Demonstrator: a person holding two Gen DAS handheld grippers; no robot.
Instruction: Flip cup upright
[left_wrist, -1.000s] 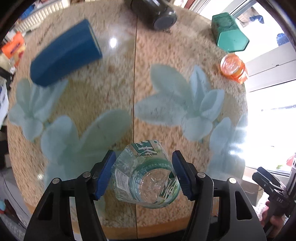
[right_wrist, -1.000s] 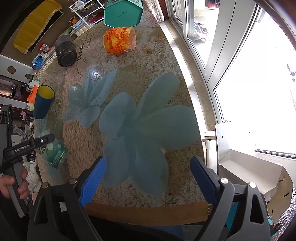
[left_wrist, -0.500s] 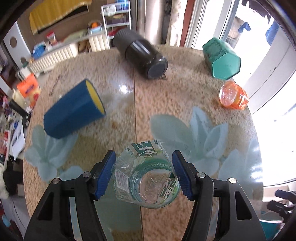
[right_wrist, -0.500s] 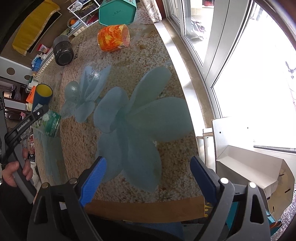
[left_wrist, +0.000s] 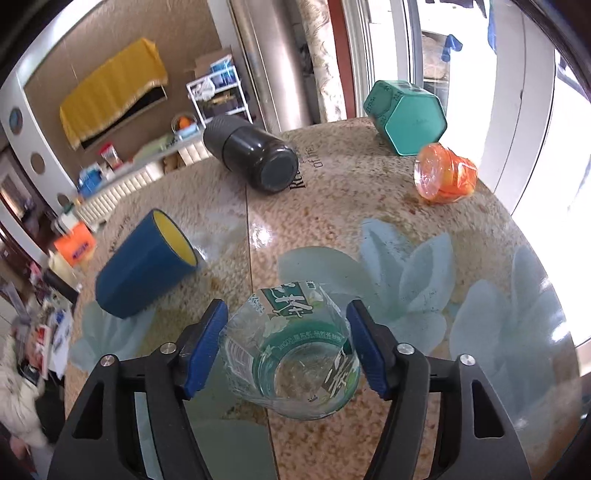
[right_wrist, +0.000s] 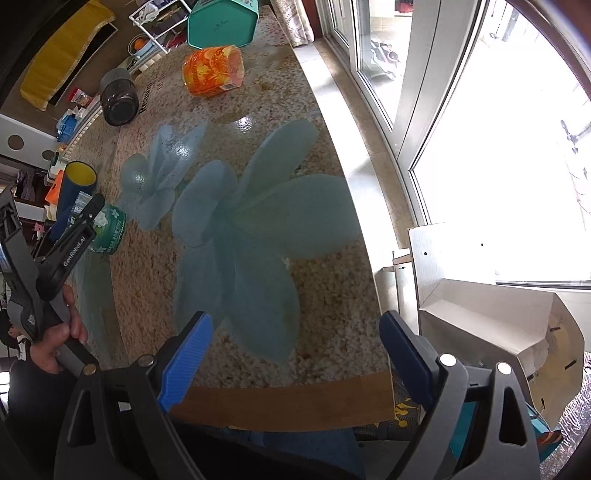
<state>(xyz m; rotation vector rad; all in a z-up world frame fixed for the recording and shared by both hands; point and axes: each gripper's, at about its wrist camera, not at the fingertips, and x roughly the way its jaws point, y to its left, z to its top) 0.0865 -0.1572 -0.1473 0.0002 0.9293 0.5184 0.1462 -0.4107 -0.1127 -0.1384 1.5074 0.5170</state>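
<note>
My left gripper (left_wrist: 286, 341) is shut on a clear plastic cup with a green label (left_wrist: 291, 350); its blue pads press both sides. The cup is tilted, its open mouth facing the camera, low over the round stone table (left_wrist: 369, 221). In the right wrist view the same cup (right_wrist: 109, 230) shows at the far left, held by the left gripper (right_wrist: 83, 221) close to the tabletop. My right gripper (right_wrist: 295, 354) is open and empty above the near table edge.
A blue cup with yellow inside (left_wrist: 144, 266) lies on its side at the left. A black jar (left_wrist: 255, 158), a green hexagonal tin (left_wrist: 404, 118) and an orange plastic cup (left_wrist: 445, 173) lie at the back. A window and a white box (right_wrist: 480, 306) are at the right.
My left gripper has tilted up with the cup, so more of the room and far table shows. In the right view the cup has risen from lying flat to nearly standing. The right gripper barely moved.
</note>
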